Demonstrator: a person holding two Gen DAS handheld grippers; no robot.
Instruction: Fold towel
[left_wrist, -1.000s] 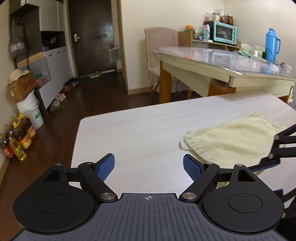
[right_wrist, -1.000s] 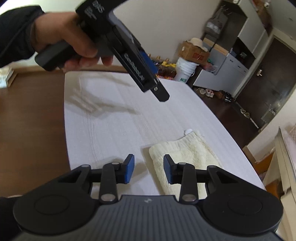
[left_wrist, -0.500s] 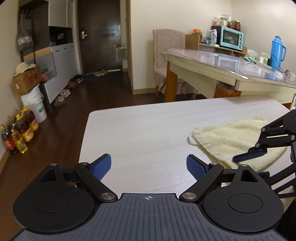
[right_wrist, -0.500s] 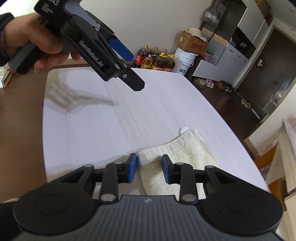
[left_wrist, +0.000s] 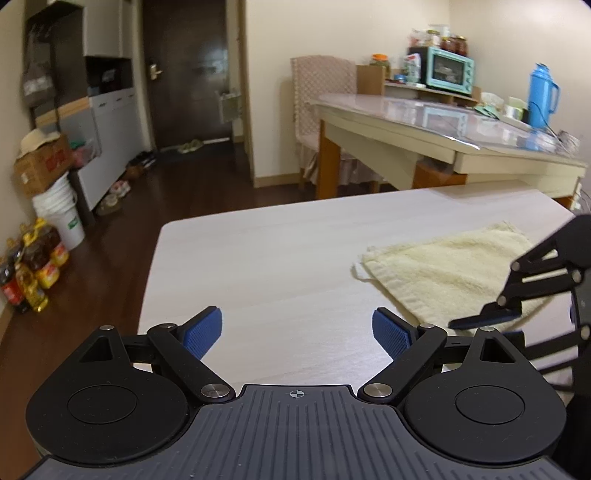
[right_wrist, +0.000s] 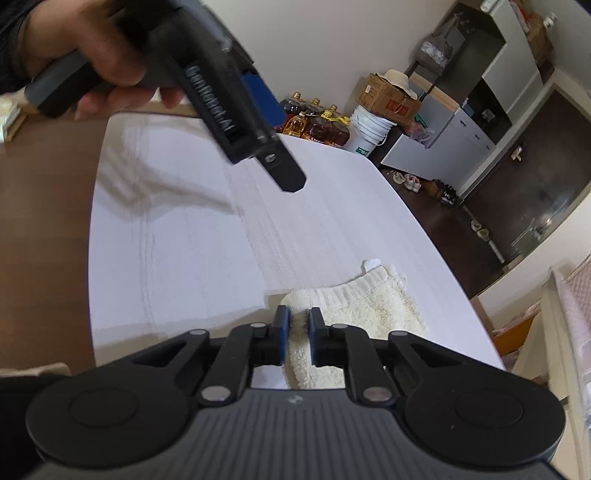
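A cream towel (left_wrist: 450, 266) lies folded flat on the white table (left_wrist: 258, 258), at the right in the left wrist view. My left gripper (left_wrist: 297, 328) is open and empty, held above the table to the left of the towel. My right gripper (right_wrist: 297, 334) is shut on the near corner of the towel (right_wrist: 354, 310). The right gripper also shows in the left wrist view (left_wrist: 487, 323) at the towel's near edge. The left gripper (right_wrist: 258, 122), held by a hand, hangs above the table in the right wrist view.
A second table (left_wrist: 443, 129) with a blue thermos (left_wrist: 541, 96) and a teal oven (left_wrist: 448, 70) stands behind. Oil bottles (left_wrist: 29, 266), a white bucket (left_wrist: 61, 218) and a cardboard box (left_wrist: 40, 162) sit on the floor at left.
My right gripper has moved onto the towel's near corner and closed on it. My left gripper has stayed open and shifted slightly.
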